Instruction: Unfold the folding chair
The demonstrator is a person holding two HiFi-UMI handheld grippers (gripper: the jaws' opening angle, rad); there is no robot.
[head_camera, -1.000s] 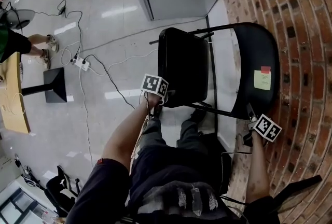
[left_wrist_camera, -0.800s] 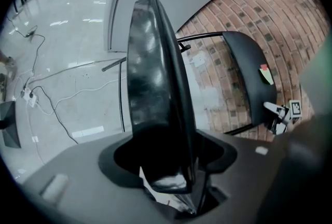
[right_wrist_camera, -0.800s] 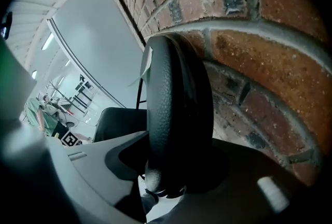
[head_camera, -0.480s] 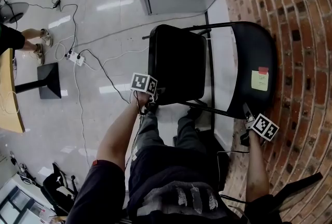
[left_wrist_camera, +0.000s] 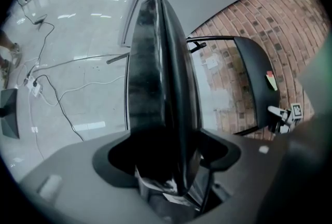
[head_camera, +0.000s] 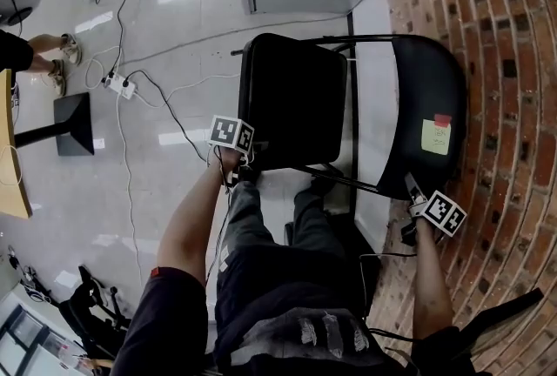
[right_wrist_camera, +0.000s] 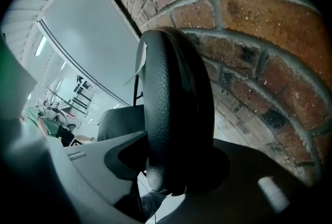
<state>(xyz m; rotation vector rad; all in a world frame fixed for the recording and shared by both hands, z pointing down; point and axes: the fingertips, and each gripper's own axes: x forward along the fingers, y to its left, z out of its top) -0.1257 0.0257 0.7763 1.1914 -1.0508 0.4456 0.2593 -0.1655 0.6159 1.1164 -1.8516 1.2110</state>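
Left claw (head_camera: 244, 168) is grasping the seat's (head_camera: 291, 100) near edge, its jaws just opening wider; right claw (head_camera: 410, 188) is clenching the backrest (head_camera: 426, 87). The chair (head_camera: 353, 113) is standing at the floor's (head_camera: 157, 61) edge beside the wall (head_camera: 513, 61).

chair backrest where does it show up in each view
Head view: backrest right of centre, by the brick wall.
Left gripper view: far right, curved, seen from the side.
Right gripper view: centre, edge-on, between the jaws of the right hand-held gripper.
Shared landmark: the brick wall, in all three.
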